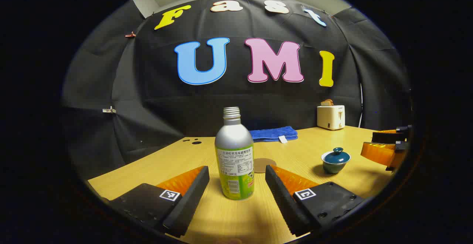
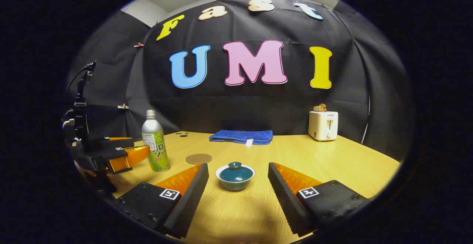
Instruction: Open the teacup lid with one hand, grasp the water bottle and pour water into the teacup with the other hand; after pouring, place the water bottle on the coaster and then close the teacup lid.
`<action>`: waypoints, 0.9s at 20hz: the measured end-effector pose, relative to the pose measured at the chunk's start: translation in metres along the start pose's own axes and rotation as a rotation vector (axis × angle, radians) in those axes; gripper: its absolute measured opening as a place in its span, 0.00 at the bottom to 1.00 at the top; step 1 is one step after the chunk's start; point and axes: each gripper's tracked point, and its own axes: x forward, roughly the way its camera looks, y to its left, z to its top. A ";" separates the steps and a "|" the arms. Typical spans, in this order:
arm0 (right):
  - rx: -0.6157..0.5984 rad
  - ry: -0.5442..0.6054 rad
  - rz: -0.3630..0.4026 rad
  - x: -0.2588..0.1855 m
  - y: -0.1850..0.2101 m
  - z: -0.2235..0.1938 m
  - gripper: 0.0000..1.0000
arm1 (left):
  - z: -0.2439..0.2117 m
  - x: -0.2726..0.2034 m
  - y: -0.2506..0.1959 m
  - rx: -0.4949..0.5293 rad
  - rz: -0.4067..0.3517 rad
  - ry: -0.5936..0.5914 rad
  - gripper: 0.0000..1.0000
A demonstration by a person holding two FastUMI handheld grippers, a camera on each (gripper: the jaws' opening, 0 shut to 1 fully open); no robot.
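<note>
Found the left tongs (image 1: 236, 169) spread wide and gripping nothing, with the bottle (image 1: 235, 162) upright on the worktop (image 1: 155, 170) between the two fingers but apart from both. Judged the bottle to be thin metal: stiff, smooth and likely slippery, with a weight that hung on a fill level hidden by the opaque wall. Noted the bare threaded neck with no cap, so any tilt in transit risked a spill. Reckoned the labelled middle of the body the best place to clamp, squarely and low enough to stay steady for pouring.

Saw the round coaster (image 1: 264, 164) flat just behind and right of the bottle, partly covered by it and by a finger in the left gripper view.

Further right, found the teacup (image 2: 235, 179) between the fingers of the right tongs (image 2: 238, 166), untouched, those too gaping and empty. Saw the lid (image 2: 235, 173) seated, with a small knob on top. Judged both glazed ceramic: hard, slick, breakable. Thought the knob the only sensible hold, and a small one.

Could not tell whether the teacup held anything, nor how loosely the lid sat.
</note>
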 end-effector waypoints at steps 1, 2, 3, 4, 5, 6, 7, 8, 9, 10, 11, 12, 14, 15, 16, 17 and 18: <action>-0.001 -0.002 0.003 0.003 0.001 0.002 1.00 | 0.002 0.003 0.002 0.003 0.003 -0.007 0.96; -0.006 -0.003 0.004 0.005 0.003 0.002 1.00 | -0.002 0.004 0.004 0.002 0.007 0.001 0.96; -0.010 0.003 0.002 0.009 0.002 0.002 1.00 | -0.003 0.007 0.005 -0.011 0.003 0.002 0.96; -0.011 0.003 0.002 0.010 0.003 0.000 1.00 | -0.002 0.005 0.006 -0.021 0.000 0.002 0.96; -0.004 0.004 0.003 0.012 0.004 0.000 1.00 | -0.001 0.005 0.009 -0.031 0.001 0.000 0.96; 0.004 0.002 0.001 0.013 0.003 0.001 1.00 | -0.001 0.006 0.009 -0.040 0.000 -0.004 0.96; 0.008 -0.002 -0.004 0.014 0.001 0.001 1.00 | 0.001 0.006 0.009 -0.046 -0.002 -0.011 0.97; 0.010 -0.009 -0.008 0.013 0.000 0.002 1.00 | 0.000 0.007 0.008 -0.050 -0.005 -0.017 0.96; 0.008 -0.018 -0.010 0.014 0.000 0.003 1.00 | 0.002 0.008 0.008 -0.053 -0.009 -0.021 0.96; 0.003 -0.023 -0.012 0.013 0.001 0.004 1.00 | 0.001 0.010 0.008 -0.056 -0.011 -0.021 0.96; 0.006 -0.020 -0.016 0.014 -0.001 0.004 1.00 | 0.001 0.011 0.008 -0.056 -0.013 -0.022 0.97; 0.005 -0.021 -0.022 0.013 -0.002 0.004 1.00 | 0.001 0.011 0.007 -0.056 -0.016 -0.024 0.97; 0.005 -0.021 -0.024 0.014 -0.002 0.004 1.00 | 0.002 0.013 0.007 -0.056 -0.020 -0.024 0.96; 0.005 -0.021 -0.029 0.015 -0.002 0.005 1.00 | 0.001 0.014 0.006 -0.056 -0.022 -0.024 0.96; 0.005 -0.021 -0.031 0.017 -0.003 0.004 1.00 | 0.002 0.014 0.005 -0.056 -0.023 -0.024 0.97; 0.005 -0.020 -0.030 0.019 -0.003 0.005 1.00 | 0.002 0.013 0.006 -0.057 -0.023 -0.026 0.96; 0.005 -0.020 -0.028 0.023 -0.002 0.004 1.00 | 0.002 0.014 0.007 -0.057 -0.023 -0.025 0.96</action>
